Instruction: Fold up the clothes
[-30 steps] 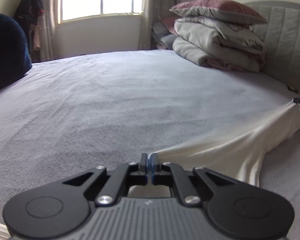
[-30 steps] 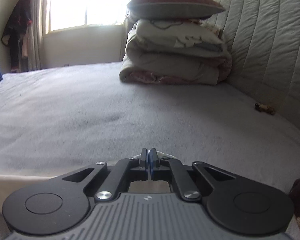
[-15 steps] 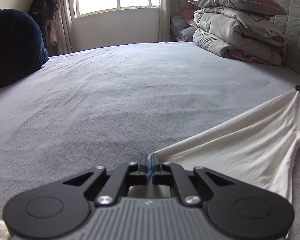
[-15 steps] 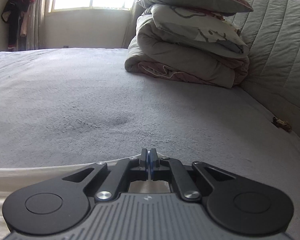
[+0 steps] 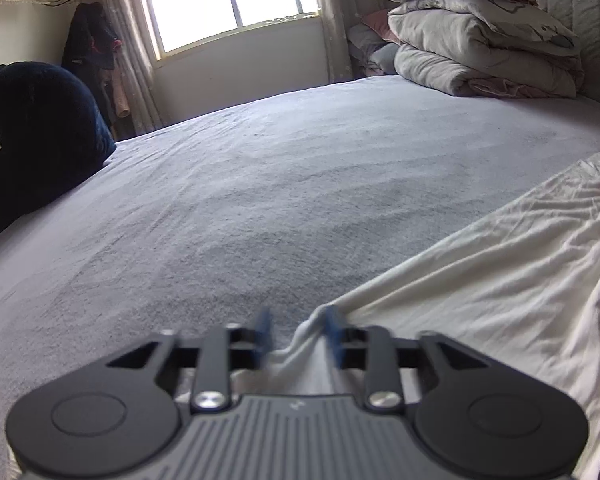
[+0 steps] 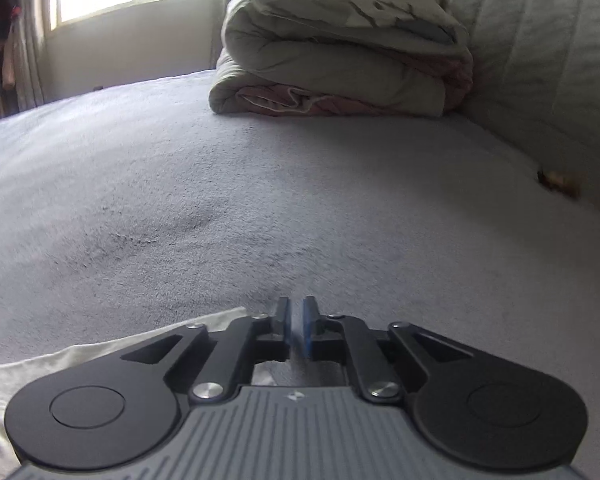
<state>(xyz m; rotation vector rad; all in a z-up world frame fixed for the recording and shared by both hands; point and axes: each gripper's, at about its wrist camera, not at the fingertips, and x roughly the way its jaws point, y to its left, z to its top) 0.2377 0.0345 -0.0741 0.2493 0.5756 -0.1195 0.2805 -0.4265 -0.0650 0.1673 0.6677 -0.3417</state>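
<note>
A cream garment [image 5: 480,280] lies spread over the grey bed sheet [image 5: 260,180], reaching to the right edge of the left wrist view. My left gripper [image 5: 298,332] is low over the garment's near corner. Its jaws are opening, and the corner lies loose between them, leaning on the right blue pad [image 5: 332,332]. My right gripper [image 6: 297,330] hovers over the garment's other end [image 6: 80,356], which shows at the lower left and under the fingers. Its jaws are opening by a narrow gap, through which only grey sheet [image 6: 220,220] shows.
A stack of folded duvets topped by a pillow [image 5: 480,52] [image 6: 340,52] sits at the far right against the quilted headboard [image 6: 540,60]. A dark blue bulky shape [image 5: 32,140] rests on the bed's left side. A small brown object [image 6: 556,180] lies by the headboard.
Both grippers were shut on the garment's corners; now the left jaws stand wide apart and the right ones slightly apart. The stretched cloth has dropped flat onto the bed. The right gripper has moved towards the duvets.
</note>
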